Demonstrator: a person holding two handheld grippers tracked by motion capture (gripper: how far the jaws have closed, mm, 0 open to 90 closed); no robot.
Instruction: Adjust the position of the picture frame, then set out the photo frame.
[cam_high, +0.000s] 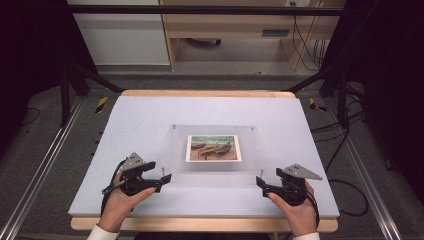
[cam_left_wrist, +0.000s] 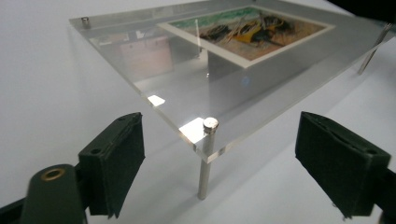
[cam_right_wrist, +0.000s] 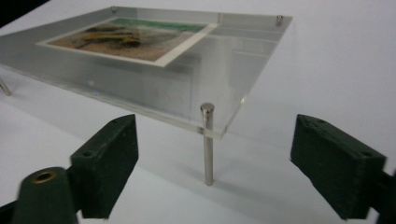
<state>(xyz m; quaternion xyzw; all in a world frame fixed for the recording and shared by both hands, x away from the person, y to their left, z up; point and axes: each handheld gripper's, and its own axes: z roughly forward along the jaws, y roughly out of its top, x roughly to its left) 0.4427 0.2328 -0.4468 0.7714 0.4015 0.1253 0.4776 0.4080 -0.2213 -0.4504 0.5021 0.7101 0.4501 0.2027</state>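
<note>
Clear acrylic frame stands on pins; both grippers, left and right, jaws open, face its near corners.

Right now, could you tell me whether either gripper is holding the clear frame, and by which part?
Nothing is held. The left gripper and right gripper both have open jaws, each facing a near corner pin of the acrylic frame without touching it.

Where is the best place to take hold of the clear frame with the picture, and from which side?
Probably at the two near corners of the clear frame, one claw each, coming level from the person's side. The plate stands raised on thin metal pins, so its edge is free, and both open claws, left and right, already face those corners.
</note>
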